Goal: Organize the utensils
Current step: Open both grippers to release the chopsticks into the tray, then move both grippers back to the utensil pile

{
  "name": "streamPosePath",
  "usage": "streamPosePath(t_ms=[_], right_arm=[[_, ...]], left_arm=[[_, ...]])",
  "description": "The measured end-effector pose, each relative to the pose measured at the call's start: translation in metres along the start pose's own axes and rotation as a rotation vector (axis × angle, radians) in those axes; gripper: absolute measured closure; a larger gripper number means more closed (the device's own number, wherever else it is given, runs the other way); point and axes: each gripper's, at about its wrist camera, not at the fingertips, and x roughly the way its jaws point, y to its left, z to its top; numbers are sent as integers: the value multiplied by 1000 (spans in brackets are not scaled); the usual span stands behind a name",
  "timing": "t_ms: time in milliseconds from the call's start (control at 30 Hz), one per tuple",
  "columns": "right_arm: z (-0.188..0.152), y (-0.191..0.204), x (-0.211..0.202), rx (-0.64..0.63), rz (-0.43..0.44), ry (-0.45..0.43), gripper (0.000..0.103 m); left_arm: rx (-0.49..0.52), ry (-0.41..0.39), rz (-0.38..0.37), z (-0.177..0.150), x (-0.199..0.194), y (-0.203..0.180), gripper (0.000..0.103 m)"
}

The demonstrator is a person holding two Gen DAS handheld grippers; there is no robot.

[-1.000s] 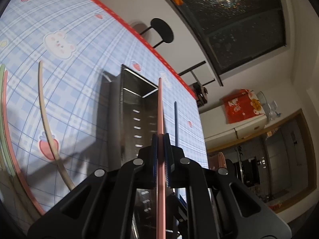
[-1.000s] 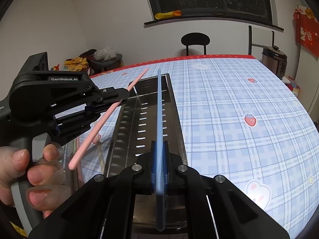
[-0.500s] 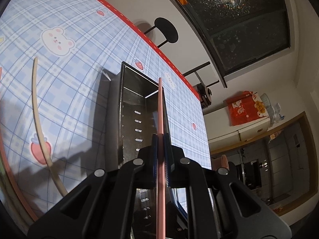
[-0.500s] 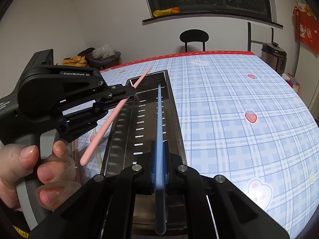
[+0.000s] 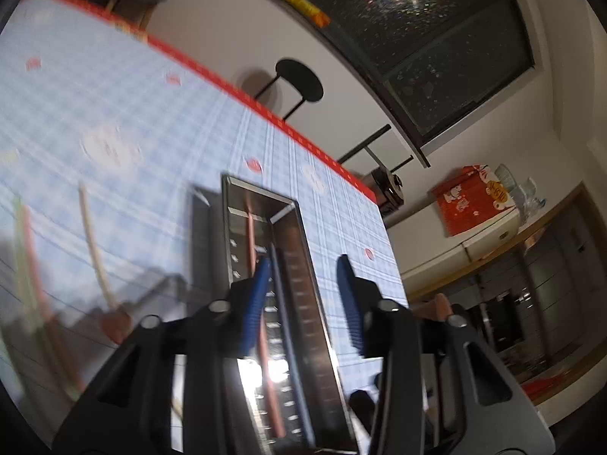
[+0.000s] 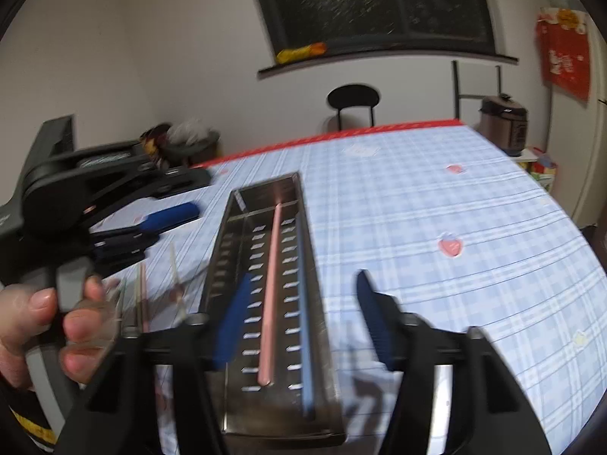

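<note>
Both grippers' jaws are opening, empty, with the pink chopstick and blue chopstick lengthwise in the steel tray, while spare sticks lie left, nearest the left gripper, not the right gripper.

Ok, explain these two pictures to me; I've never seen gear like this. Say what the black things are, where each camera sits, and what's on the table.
There is no robot here: a person holds a hand-squeezed claw in each hand, with a camera on each looking along its blue fingers. One picture looks out from the left claw, the other from the right claw, which also shows the person's left hand gripping the other tool. Both claws are opening and hold nothing. On the checked tablecloth lies a slotted metal tray with a pink chopstick and a blue chopstick inside. More chopsticks, blurred, lie loose beside the tray.
</note>
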Motion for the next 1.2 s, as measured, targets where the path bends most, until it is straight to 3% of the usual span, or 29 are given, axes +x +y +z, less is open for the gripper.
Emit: streamPosePath(t_ms=[33,100,167,233,333,533,833,1000,1200], right_arm=[[1,-2,-2,9,-11,-9,33],[2,-6,-4,23,-38,-21,15],[2,-9,-5,36,-56,-24,8],[3,-12,-6,53,-55,-29,6],[4,-16,-6,72,-63,-60,6],[2,-10,-7,52,-107,-101,6],[-3,8,-41,53,-146,-228,6],[-14,32,-58,71,-43,-240,6],[-26,82,-61,-4,55,-196,6]], left_arm=[[14,-12,8,1,-6,-1,54],[42,-37,26,6,-18,1,45],[71,-70,51,11,-34,3,25],[95,-105,74,13,-48,5,13],[152,-146,120,16,-70,8,6],[244,-186,241,16,-112,28,6],[382,-256,434,10,-188,75,6],[432,-290,465,-2,-230,100,6],[499,-252,439,-23,-253,123,6]])
